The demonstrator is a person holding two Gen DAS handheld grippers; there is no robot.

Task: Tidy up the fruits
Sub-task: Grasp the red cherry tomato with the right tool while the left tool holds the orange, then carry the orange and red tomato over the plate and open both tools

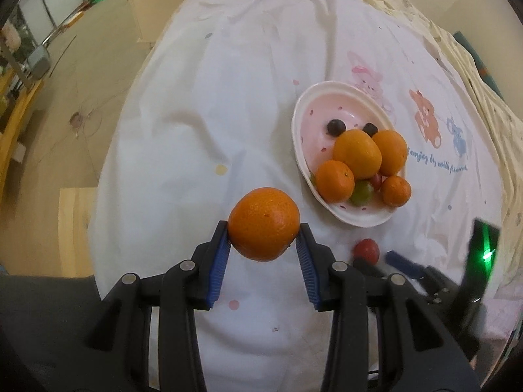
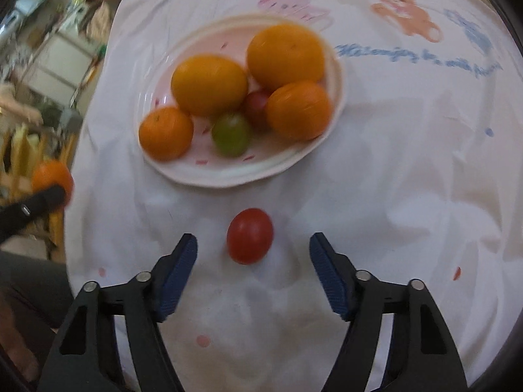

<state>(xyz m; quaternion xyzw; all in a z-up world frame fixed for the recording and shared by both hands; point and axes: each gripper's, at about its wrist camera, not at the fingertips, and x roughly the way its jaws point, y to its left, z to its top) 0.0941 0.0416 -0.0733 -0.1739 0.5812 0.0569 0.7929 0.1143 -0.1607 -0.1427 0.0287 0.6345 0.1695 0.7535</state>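
The left gripper (image 1: 264, 232) is clamped on an orange (image 1: 264, 223), its blue pads pressed to either side and the fruit held clear above the white cloth (image 1: 202, 124) covering the table. Beside it, the right gripper (image 2: 253, 245) stands with jaws apart and a red tomato (image 2: 250, 236) lying on the cloth between them, untouched. Just beyond sits a pink plate (image 2: 228, 179) with four oranges (image 2: 209, 85), a green tomato (image 2: 231, 134) and another red one piled together.
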